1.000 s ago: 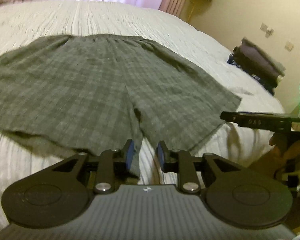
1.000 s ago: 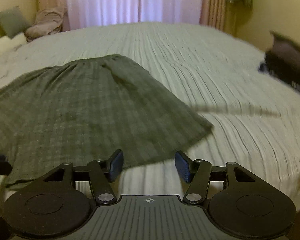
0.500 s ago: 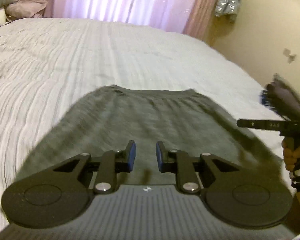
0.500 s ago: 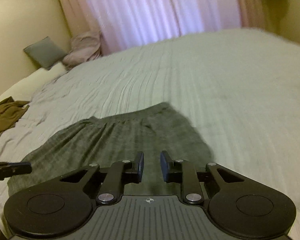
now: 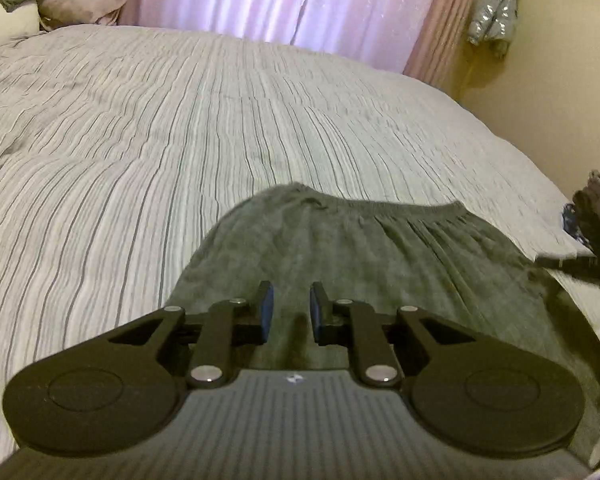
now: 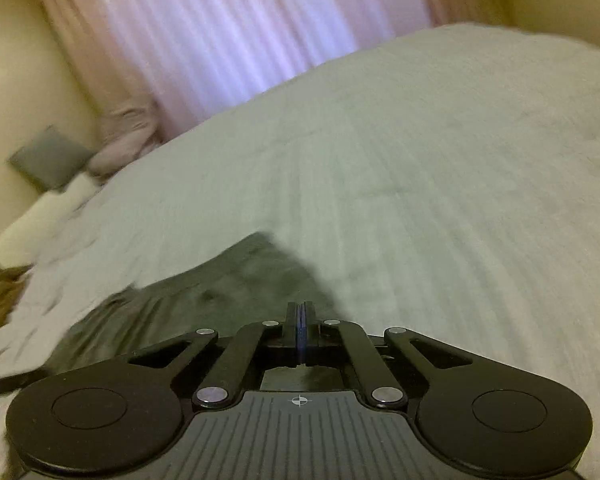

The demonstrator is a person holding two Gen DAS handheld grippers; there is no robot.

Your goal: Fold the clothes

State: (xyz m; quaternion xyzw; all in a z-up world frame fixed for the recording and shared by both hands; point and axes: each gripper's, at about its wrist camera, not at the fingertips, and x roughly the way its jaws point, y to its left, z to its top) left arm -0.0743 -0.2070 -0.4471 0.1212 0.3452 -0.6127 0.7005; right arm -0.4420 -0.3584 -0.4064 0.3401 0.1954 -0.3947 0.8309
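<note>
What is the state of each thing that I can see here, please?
Left hand-held gripper: open, over the shorts.
Right hand-held gripper: shut; whether it pinches cloth cannot be told.
Grey checked fabric shorts: lying on the bed, elastic waistband at the far edge.
Pale striped bed cover: spread out, slightly wrinkled.
Pink curtains: drawn closed.

1. My left tongs (image 5: 290, 308) are matt black plastic with shiny metal pins.
2. The shorts (image 5: 364, 256), lower middle of the frame, are soft dull grey cloth, gathered at the waistband.
3. The bedspread (image 5: 180, 128) is ribbed, crinkled cloth.
4. The curtain (image 5: 292, 0), along the top, is thin and sheer.
</note>
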